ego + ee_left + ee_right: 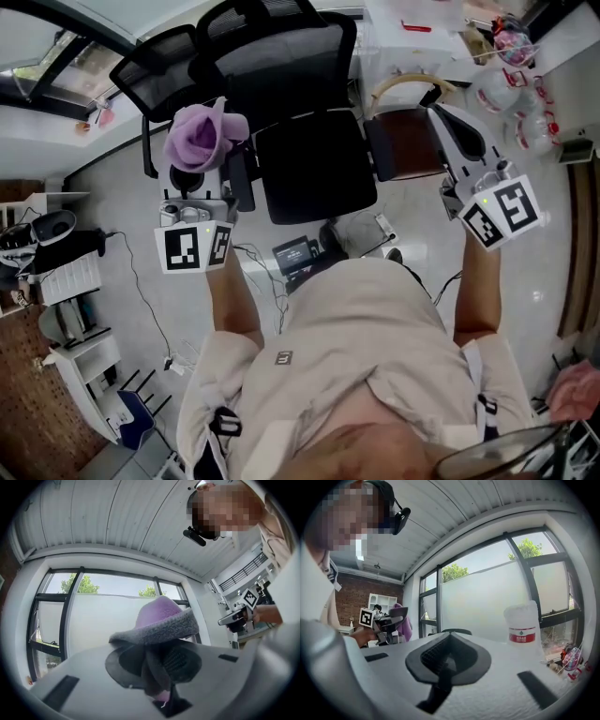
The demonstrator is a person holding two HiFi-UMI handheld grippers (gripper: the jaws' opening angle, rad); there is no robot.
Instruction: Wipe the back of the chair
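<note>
Two grippers, one chair: the left gripper [157,667] clamps one purple cloth [161,620] (bunched) at ten o'clock. The right gripper [449,660], jaws pressed together on nothing, hangs at two. The black mesh chair [281,70] stands at twelve.

Person in a beige short-sleeved shirt [375,328] with a small grey chest logo [283,357] and black strap buckles [225,422]. The left gripper [195,167] and right gripper [450,122] are pale grey, each carrying a white cube [194,247] of black square markers and dark grey pads [429,657].
</note>
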